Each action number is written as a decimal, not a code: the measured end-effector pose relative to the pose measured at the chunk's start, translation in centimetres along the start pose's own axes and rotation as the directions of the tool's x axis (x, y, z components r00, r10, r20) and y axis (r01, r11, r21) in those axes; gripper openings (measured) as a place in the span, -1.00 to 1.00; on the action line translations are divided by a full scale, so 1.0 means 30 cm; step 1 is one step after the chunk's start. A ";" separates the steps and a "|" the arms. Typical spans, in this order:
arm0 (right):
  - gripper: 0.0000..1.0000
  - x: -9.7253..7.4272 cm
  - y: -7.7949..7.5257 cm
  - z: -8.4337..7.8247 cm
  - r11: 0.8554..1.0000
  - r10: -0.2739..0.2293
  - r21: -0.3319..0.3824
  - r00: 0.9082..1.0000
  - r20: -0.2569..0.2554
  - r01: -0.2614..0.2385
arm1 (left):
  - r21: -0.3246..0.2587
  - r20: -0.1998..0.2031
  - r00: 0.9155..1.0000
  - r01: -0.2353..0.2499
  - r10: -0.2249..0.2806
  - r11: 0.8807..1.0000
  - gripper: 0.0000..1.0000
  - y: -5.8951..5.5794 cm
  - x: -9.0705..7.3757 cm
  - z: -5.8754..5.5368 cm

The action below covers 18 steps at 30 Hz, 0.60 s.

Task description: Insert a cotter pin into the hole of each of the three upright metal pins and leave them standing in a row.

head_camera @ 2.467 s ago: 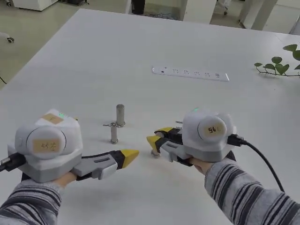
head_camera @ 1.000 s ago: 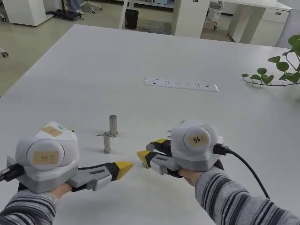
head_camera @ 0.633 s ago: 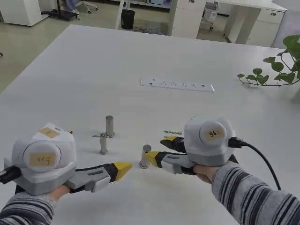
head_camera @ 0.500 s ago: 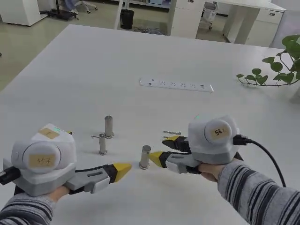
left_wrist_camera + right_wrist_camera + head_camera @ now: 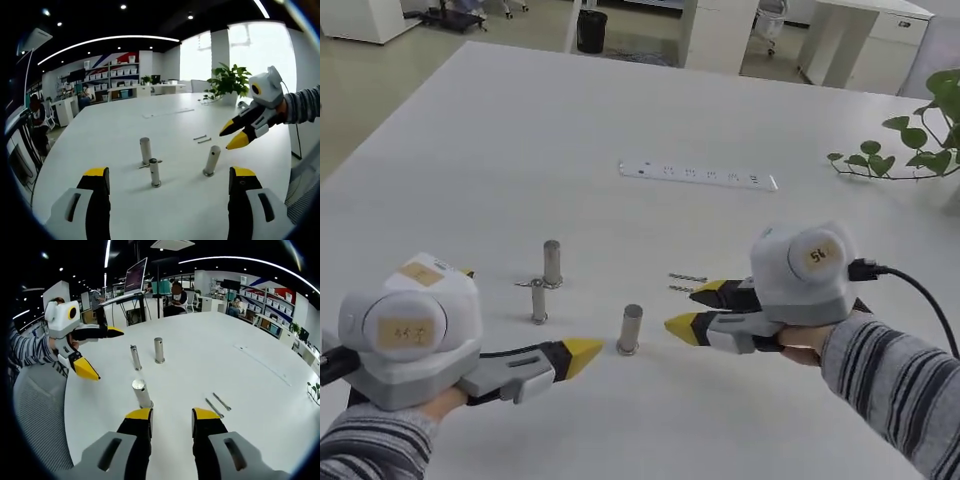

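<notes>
**Both grippers empty, loose cotter pins lying by the right jaws**

The left gripper [image 5: 169, 172], grey-bodied with yellow-tipped jaws, is hovering low over the white tabletop [image 5: 720, 120]. Its jaws are spread wide with nothing between them. From that stance, it seems to be standing by to steady a pin rather than to pick one up.

Straight ahead of its jaws, the short, thin steel pin [image 5: 538, 302] is standing upright. A fine wire crosspiece [image 5: 528, 285] is showing near its top. This looks like a cotter pin already seated, though it is too small to be sure. Just beyond that pin from this gripper, the taller steel pin [image 5: 552, 262] is standing upright.

Ahead and to the right of the left jaws, and directly off the tips of the right ones, the stout steel pin [image 5: 631, 328] is standing apart from the other two. It is probably sitting there so that either gripper can reach it.

Two slim, loose metal cotter pins [image 5: 686, 277] are lying flat just ahead of the right jaws, a little to their right in the right gripper view. The right gripper [image 5: 692, 309], white-housed with yellow-tipped jaws, is pointing towards the stout steel pin. Its jaws are parted a little and gripping nothing. With the cotter pins so near its tips, it is likely placed to take one next.
</notes>
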State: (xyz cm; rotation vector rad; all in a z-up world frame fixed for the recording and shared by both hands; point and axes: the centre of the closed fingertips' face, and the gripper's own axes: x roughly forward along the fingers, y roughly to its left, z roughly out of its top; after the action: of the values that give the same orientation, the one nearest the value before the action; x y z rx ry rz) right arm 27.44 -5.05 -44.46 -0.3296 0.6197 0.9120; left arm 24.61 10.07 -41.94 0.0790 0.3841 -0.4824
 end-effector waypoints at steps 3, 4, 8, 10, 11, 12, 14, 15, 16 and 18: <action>-0.49 0.005 -0.029 -0.005 1.000 -0.006 -0.003 1.000 -0.019 0.006 | 0.000 -0.005 1.000 -0.003 0.003 1.000 0.97 0.002 -0.001 -0.002; -0.50 0.008 -0.044 -0.009 1.000 -0.011 0.001 0.999 -0.034 0.011 | -0.001 -0.007 1.000 -0.005 0.005 1.000 0.97 0.004 -0.001 -0.004; -0.53 0.017 -0.089 -0.019 1.000 -0.023 -0.011 0.997 -0.069 0.022 | 0.002 -0.017 1.000 -0.006 0.006 1.000 0.97 0.006 0.001 -0.009; -0.55 0.021 -0.110 -0.025 1.000 -0.030 -0.013 0.995 -0.091 0.029 | 0.005 -0.017 1.000 -0.005 0.005 1.000 0.97 0.005 0.001 -0.009; -0.56 0.028 -0.128 -0.030 0.999 -0.031 -0.019 0.994 -0.102 0.029 | 0.005 -0.017 1.000 -0.005 0.005 1.000 0.97 0.005 0.002 -0.009; -0.56 0.031 -0.137 -0.032 0.999 -0.032 -0.020 0.993 -0.110 0.030 | 0.005 -0.018 1.000 -0.003 0.004 1.000 0.97 0.005 0.002 -0.010; -0.59 0.039 -0.157 -0.034 0.999 -0.039 -0.012 0.992 -0.121 0.038 | 0.009 -0.022 1.000 -0.003 0.003 1.000 0.97 0.004 0.005 -0.012; -0.60 0.046 -0.162 -0.037 0.999 -0.034 -0.004 0.991 -0.126 0.034 | 0.013 -0.023 1.000 -0.003 0.003 1.000 0.97 0.004 0.005 -0.013; -0.61 0.051 -0.165 -0.040 1.000 -0.031 -0.002 0.991 -0.131 0.031 | 0.016 -0.024 1.000 -0.002 0.002 1.000 0.97 0.003 0.005 -0.012; -0.62 0.062 -0.177 -0.052 0.999 -0.034 -0.002 0.988 -0.153 0.034 | 0.015 -0.026 1.000 -0.001 0.001 1.000 0.97 0.004 0.007 -0.015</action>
State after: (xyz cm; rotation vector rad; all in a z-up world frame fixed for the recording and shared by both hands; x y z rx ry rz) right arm 32.08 -7.75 -46.79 -0.4113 0.7536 0.8589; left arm 24.69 10.17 -42.43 0.1001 0.4057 -0.4836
